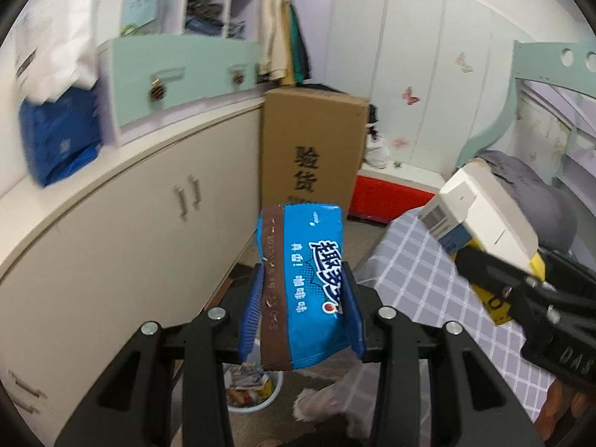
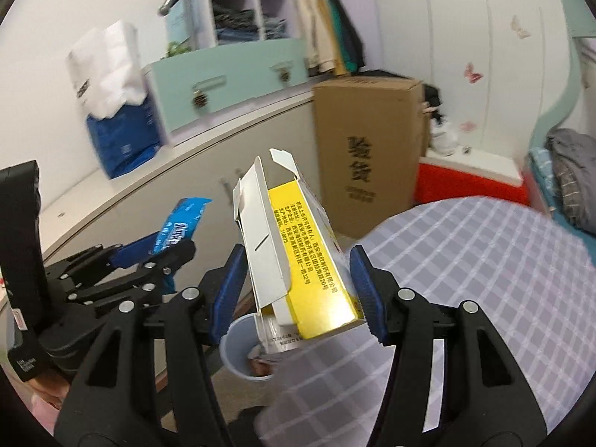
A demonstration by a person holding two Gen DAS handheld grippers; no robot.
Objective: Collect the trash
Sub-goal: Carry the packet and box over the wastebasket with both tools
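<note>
My left gripper [image 1: 301, 313] is shut on a blue snack wrapper [image 1: 301, 279] with a brown edge, held up in the air above a white trash bin [image 1: 253, 387] on the floor. My right gripper [image 2: 294, 290] is shut on an opened yellow and white carton [image 2: 290, 257], held above the same trash bin [image 2: 242, 350], which has rubbish in it. The right gripper with the carton [image 1: 480, 219] also shows at the right of the left wrist view. The left gripper with the wrapper [image 2: 182, 227] shows at the left of the right wrist view.
A table with a checked lilac cloth [image 2: 484, 279] lies to the right. A long cream cabinet [image 1: 130, 231] runs along the left, with a mint drawer box [image 1: 178, 74] on top. A tall cardboard box [image 1: 309, 149] stands beyond, a red box [image 1: 387, 197] beside it.
</note>
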